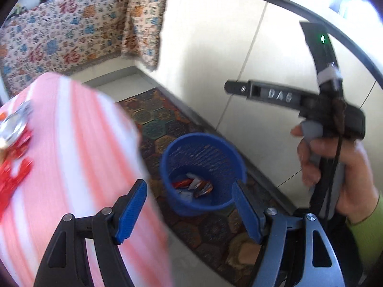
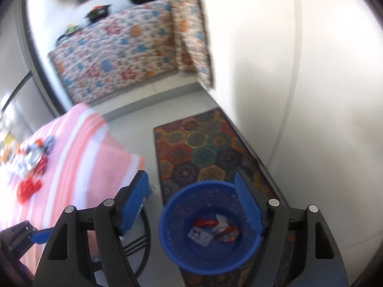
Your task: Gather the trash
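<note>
Both tools stand open and empty: the left tool (image 1: 189, 211) and the right tool (image 2: 198, 203) hang above the one blue mesh bin (image 2: 208, 229) on the patterned rug (image 2: 203, 148), beside the table's near corner. Roughly three or four wrappers (image 2: 213, 232) lie inside it. This looks like the return after a drop; next, reach back to the blurred litter (image 2: 31, 165) on the pink striped table (image 2: 79, 157), too smeared to count.

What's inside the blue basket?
The blue basket holds a few crumpled wrappers, red, orange and white, plus a small white card. Anything beneath them stays hidden.
</note>
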`<action>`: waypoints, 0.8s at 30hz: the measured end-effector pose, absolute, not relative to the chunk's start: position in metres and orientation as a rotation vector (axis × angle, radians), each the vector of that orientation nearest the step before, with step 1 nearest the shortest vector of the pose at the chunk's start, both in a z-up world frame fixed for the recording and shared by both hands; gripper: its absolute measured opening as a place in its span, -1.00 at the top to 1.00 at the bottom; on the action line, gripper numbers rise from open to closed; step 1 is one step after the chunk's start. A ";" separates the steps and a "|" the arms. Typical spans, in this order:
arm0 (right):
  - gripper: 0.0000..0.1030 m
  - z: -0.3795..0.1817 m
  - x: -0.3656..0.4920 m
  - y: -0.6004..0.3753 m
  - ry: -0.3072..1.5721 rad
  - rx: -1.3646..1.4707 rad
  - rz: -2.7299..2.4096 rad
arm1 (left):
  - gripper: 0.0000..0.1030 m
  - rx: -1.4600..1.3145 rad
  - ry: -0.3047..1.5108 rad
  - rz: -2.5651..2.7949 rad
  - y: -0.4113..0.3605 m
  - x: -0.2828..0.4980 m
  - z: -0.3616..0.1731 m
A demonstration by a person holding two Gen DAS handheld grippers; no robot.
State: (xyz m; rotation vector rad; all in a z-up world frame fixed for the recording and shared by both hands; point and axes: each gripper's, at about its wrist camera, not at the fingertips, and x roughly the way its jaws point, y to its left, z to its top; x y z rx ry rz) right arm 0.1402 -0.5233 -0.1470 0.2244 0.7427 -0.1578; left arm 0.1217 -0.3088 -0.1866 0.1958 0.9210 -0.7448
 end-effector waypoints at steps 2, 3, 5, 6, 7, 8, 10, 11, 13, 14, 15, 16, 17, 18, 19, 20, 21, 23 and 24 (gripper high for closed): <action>-0.60 -0.146 0.144 -0.488 0.746 0.168 -0.092 | -0.46 0.194 0.935 -0.693 -0.279 0.117 -0.187; -0.60 -0.145 0.145 -0.473 0.748 0.143 -0.067 | -0.46 0.187 0.941 -0.669 -0.263 0.116 -0.187; -0.62 -0.145 0.146 -0.433 0.754 0.076 0.004 | -0.46 0.169 0.943 -0.614 -0.228 0.116 -0.186; -0.64 -0.146 0.145 -0.415 0.757 0.053 0.037 | -0.46 0.161 0.941 -0.576 -0.208 0.117 -0.185; -0.65 -0.147 0.144 -0.398 0.760 0.033 0.069 | -0.46 0.152 0.941 -0.542 -0.190 0.119 -0.184; -0.66 -0.148 0.141 -0.380 0.763 0.016 0.103 | -0.46 0.142 0.940 -0.514 -0.174 0.121 -0.183; -0.71 -0.149 0.138 -0.349 0.773 0.000 0.153 | -0.46 0.112 0.942 -0.448 -0.137 0.127 -0.182; -0.76 -0.150 0.136 -0.332 0.783 -0.005 0.179 | -0.46 0.101 0.943 -0.419 -0.122 0.130 -0.181; -0.82 -0.153 0.134 -0.303 0.804 -0.012 0.214 | -0.46 0.086 0.942 -0.371 -0.091 0.136 -0.181; -0.88 -0.156 0.134 -0.288 0.821 -0.016 0.225 | -0.46 0.084 0.940 -0.346 -0.076 0.141 -0.181; -0.91 -0.159 0.135 -0.276 0.838 -0.017 0.232 | -0.46 0.085 0.941 -0.324 -0.063 0.145 -0.182; -0.91 -0.161 0.137 -0.265 0.855 -0.018 0.235 | -0.46 0.088 0.947 -0.305 -0.050 0.150 -0.183; -0.91 -0.165 0.140 -0.254 0.875 -0.022 0.235 | -0.46 0.091 0.952 -0.293 -0.038 0.156 -0.184; -0.91 -0.168 0.141 -0.244 0.889 -0.027 0.234 | -0.46 0.093 0.950 -0.288 -0.027 0.160 -0.184; -0.91 -0.173 0.144 -0.234 0.906 -0.034 0.227 | -0.46 0.093 0.943 -0.293 -0.017 0.161 -0.185; -0.91 -0.178 0.148 -0.224 0.922 -0.039 0.216 | -0.46 0.101 0.942 -0.284 -0.009 0.163 -0.185; -0.91 -0.181 0.151 -0.216 0.933 -0.038 0.205 | -0.46 0.109 0.941 -0.273 -0.003 0.166 -0.185; -0.91 -0.188 0.159 -0.202 0.956 -0.017 0.178 | -0.47 0.119 0.936 -0.265 0.009 0.171 -0.186; -0.91 -0.188 0.162 -0.199 0.955 -0.012 0.168 | -0.48 0.120 0.930 -0.262 0.016 0.173 -0.186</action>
